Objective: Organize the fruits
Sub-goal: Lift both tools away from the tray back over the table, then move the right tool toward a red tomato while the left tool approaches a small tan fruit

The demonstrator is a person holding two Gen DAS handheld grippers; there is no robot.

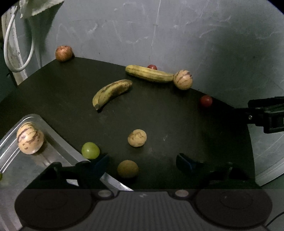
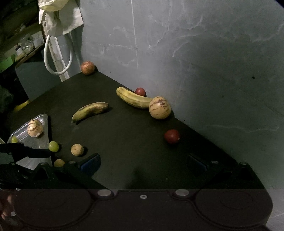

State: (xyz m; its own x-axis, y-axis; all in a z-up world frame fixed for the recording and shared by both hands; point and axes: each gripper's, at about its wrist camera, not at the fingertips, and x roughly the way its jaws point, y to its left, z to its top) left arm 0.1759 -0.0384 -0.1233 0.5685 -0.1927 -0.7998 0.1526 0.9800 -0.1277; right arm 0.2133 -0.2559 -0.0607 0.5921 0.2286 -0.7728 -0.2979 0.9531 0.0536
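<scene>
My left gripper (image 1: 142,161) is open low over the black table (image 1: 168,115), and a small brown fruit (image 1: 127,168) lies loose between its fingers, nearer the left one. Left of it a metal tray (image 1: 58,140) holds a striped round fruit (image 1: 30,137); a green grape (image 1: 90,150) rests against the tray's rim. A tan round fruit (image 1: 137,138) sits just ahead. Farther off lie two bananas (image 1: 111,92) (image 1: 149,73), another striped fruit (image 1: 182,79), two red fruits (image 1: 205,101) (image 1: 152,67) and an apple (image 1: 63,53). My right gripper (image 2: 144,163) is open with nothing in it, short of the red fruit (image 2: 171,136).
A grey wall (image 1: 177,35) runs right behind the table's far edge. A white cable loop (image 1: 17,53) and a pale cloth (image 1: 35,7) hang at the far left. The table's right edge drops to a grey floor (image 1: 266,160). A second grape (image 2: 14,139) lies in the tray.
</scene>
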